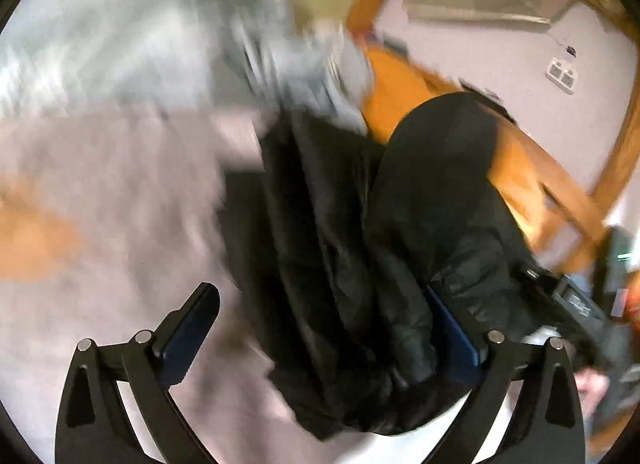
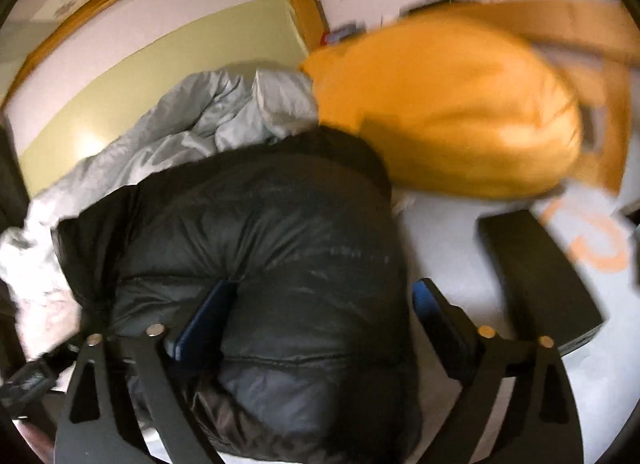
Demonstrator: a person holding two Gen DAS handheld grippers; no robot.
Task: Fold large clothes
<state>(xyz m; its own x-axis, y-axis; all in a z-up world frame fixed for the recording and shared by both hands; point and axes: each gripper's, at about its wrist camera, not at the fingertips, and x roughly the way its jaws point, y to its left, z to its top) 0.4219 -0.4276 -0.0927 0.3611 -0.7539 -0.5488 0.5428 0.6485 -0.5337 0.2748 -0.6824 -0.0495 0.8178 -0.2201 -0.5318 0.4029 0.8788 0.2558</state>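
The black puffer jacket (image 2: 280, 248) lies bunched on the bed between the spread jaws of the right gripper (image 2: 324, 300) and left gripper (image 1: 320, 316), neither clamping it, so its slippery, springy fill may let the fold puff open.

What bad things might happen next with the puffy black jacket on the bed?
The black jacket looks puffy and slick, so its fold might spring back open now that both grippers stand wide. The right gripper's finger seems to dent the padding, so pulling away could drag the jacket. The orange pillow and grey duvet crowd it, so it could catch on them.
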